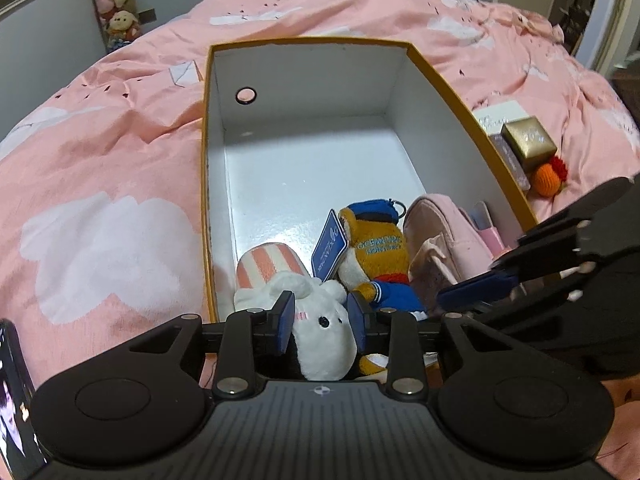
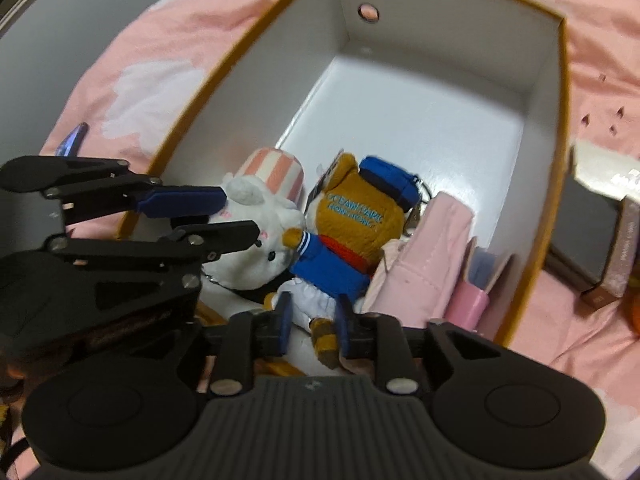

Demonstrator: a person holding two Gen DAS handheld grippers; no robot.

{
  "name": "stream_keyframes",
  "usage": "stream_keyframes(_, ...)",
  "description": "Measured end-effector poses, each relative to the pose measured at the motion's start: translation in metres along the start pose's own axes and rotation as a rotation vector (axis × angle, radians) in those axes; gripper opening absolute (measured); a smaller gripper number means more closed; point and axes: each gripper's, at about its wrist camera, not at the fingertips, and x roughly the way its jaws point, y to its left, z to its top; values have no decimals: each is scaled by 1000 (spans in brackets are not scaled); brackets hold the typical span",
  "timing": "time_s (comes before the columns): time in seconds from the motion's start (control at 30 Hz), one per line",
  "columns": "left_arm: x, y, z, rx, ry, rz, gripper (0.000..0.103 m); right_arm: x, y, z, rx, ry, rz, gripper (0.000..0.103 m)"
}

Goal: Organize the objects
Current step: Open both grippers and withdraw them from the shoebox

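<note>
An open white box with an orange rim (image 1: 304, 76) (image 2: 440, 28) lies on the pink bedspread. At its near end sit a white plush with a pink-striped hat (image 1: 320, 344) (image 2: 280, 216), a brown bear plush in a blue outfit (image 1: 376, 248) (image 2: 352, 220) and a pink pouch (image 1: 440, 232) (image 2: 432, 252). My left gripper (image 1: 322, 320) (image 2: 240, 216) is shut on the white plush's head, a pad on either side. My right gripper (image 2: 314, 320) is shut on the bear's white lower body. One of the right gripper's blue-padded fingers (image 1: 476, 286) shows from the side beside the pouch.
The far half of the box floor is bare. Outside its right wall stand a gold box (image 1: 528, 140), a white box (image 1: 500, 114) and an orange knitted toy (image 1: 546, 178). A phone (image 1: 16, 400) lies at the near left. The pink bedspread (image 1: 100, 160) surrounds everything.
</note>
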Motion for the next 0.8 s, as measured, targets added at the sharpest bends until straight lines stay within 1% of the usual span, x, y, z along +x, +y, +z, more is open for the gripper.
stream_keyframes(0.03,-2,1,0,-10,-10,-4,40,-6,2,-2,-11,-17,2,35)
stream_keyframes(0.13,-11,0,0,-24,-51,-11,41,-26,5,-9,-37,-81,-15,43)
stream_keyframes(0.2,-18,-2,1,-21,-83,-14,42,-39,5,-13,-47,-136,-42,44)
stream_keyframes(0.27,-23,-5,4,-20,-108,-28,43,-51,4,-17,-44,-189,-63,54)
stream_keyframes(0.43,-35,-14,9,-35,-168,-115,55,-79,-11,-30,6,-320,-142,58)
stream_keyframes(0.53,-40,-23,13,-31,-212,-138,56,-92,-23,-39,57,-390,-199,63)
stream_keyframes(0.6,-41,-30,17,-18,-231,-160,56,-100,-31,-46,85,-432,-235,63)
stream_keyframes(0.7,-40,-38,23,-17,-236,-196,56,-109,-44,-58,135,-495,-284,63)
stream_keyframes(0.8,-37,-46,28,-15,-232,-235,56,-115,-57,-71,198,-550,-325,69)
